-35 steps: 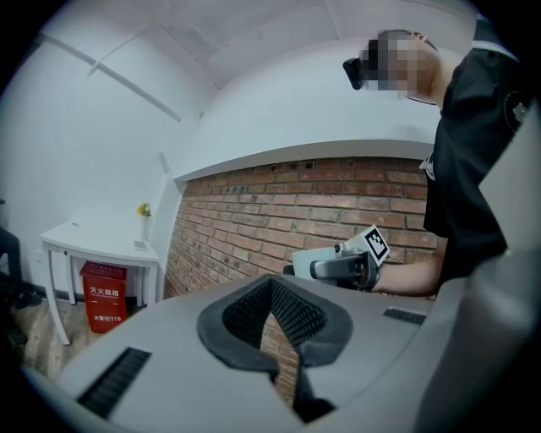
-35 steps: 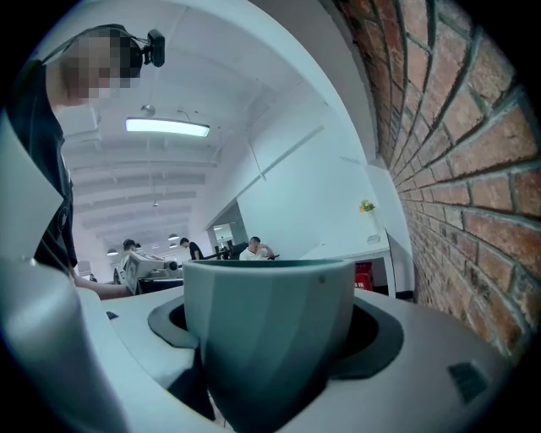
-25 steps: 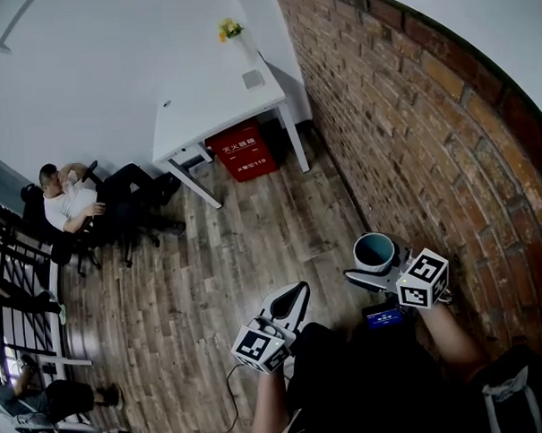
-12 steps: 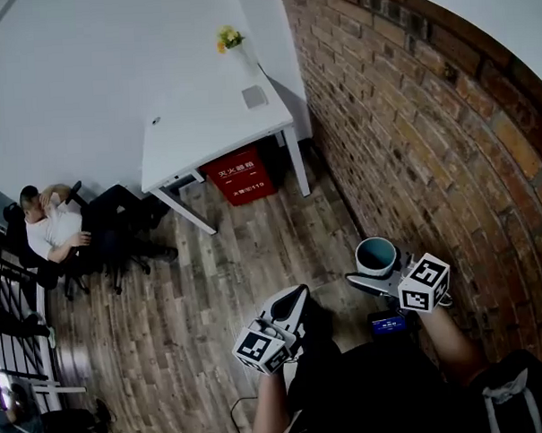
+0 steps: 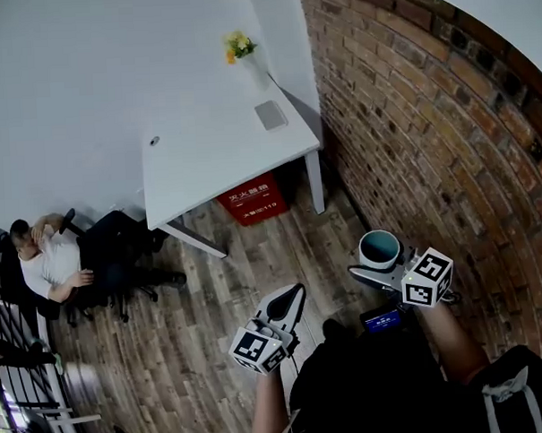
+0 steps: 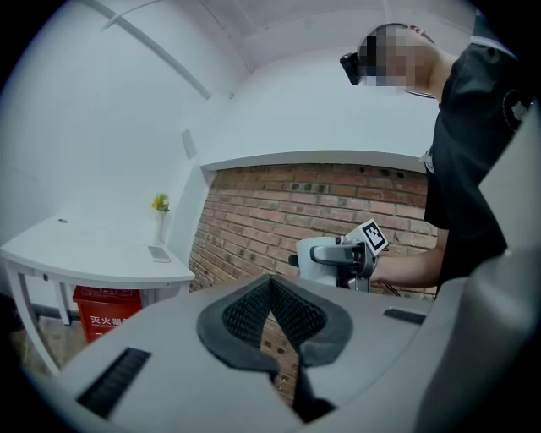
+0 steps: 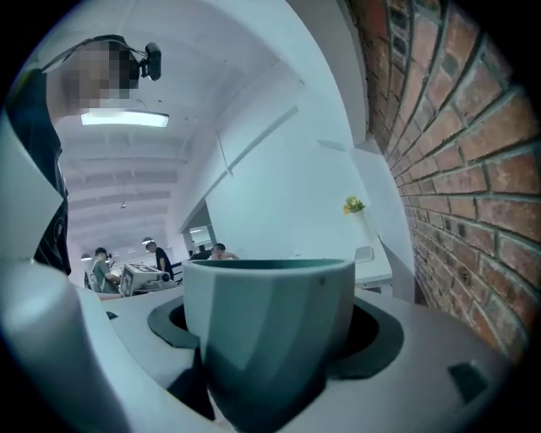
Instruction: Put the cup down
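Holding: right gripper (image 5: 379, 262) clamped on the cup (image 5: 379, 248), pads against its sides; the cup is upright in the air, lower right of the head view, over the floor (image 5: 255, 257).
Left gripper (image 6: 272, 311): jaws pressed together, nothing between them.
Landing spot: probably the table (image 5: 205, 151), upper centre, well apart from the cup.
Risk: letting go here would drop the cup to the floor; a swing right could knock it on the brick wall (image 5: 428, 123); a careless set-down might hit the vase (image 5: 251, 64) at the table's far edge.
Views: only the head view shows the cup's dark inside and the tabletop; the right gripper view shows the grip low on the cup's wall; the left gripper view shows the cup side-on.
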{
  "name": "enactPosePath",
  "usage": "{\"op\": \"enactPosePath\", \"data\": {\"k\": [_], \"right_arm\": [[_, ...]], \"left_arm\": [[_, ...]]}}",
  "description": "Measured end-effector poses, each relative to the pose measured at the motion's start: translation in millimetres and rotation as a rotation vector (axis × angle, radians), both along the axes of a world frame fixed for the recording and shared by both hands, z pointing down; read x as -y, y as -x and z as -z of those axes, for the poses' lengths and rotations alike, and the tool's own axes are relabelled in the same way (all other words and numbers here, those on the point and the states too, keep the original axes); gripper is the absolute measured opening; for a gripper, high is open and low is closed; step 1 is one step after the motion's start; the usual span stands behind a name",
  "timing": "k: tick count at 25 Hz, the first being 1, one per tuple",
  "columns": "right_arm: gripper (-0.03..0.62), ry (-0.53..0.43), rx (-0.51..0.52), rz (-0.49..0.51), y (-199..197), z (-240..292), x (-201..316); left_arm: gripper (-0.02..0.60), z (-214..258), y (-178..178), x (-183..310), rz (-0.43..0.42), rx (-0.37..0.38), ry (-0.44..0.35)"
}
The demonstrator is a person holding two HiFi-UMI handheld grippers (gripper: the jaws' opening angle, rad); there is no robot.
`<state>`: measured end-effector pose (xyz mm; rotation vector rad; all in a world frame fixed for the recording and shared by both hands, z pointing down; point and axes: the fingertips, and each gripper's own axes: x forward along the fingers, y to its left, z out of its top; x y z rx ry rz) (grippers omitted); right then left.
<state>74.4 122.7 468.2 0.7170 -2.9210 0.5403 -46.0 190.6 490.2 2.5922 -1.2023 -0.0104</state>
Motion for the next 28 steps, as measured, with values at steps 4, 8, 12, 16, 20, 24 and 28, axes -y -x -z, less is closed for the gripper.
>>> {"op": "enactPosePath", "data": {"k": [4, 8, 12, 16, 20, 24, 28], "right_arm": [[0.414, 0.018, -0.015, -0.004, 24, -5, 32], [0.414, 0.029, -0.018, 0.003, 42, -11, 69], [0.414, 0.038, -0.01, 0.032, 62, -23, 119], [0.414, 0.034, 0.01, 0.075, 89, -28, 185], [0.414, 0.015, 0.015, 0.121, 116, -24, 260], [0.414, 0.012, 0.02, 0.155, 134, -11, 326], [0.414, 0.008, 0.023, 0.165, 142, -6, 381]], "left_arm": [[0.008, -6, 25, 33, 0.005, -0.025, 0.022], [0.008, -9, 41, 69, 0.013, -0.045, 0.023], [0.008, -17, 62, 115, 0.051, -0.041, 0.031], [0.008, -20, 82, 172, 0.081, 0.003, 0.033], [0.008, -15, 104, 248, 0.118, 0.025, 0.033], [0.008, 1, 118, 322, 0.118, 0.047, 0.015], [0.008, 12, 121, 383, 0.122, 0.026, -0.002]]}}
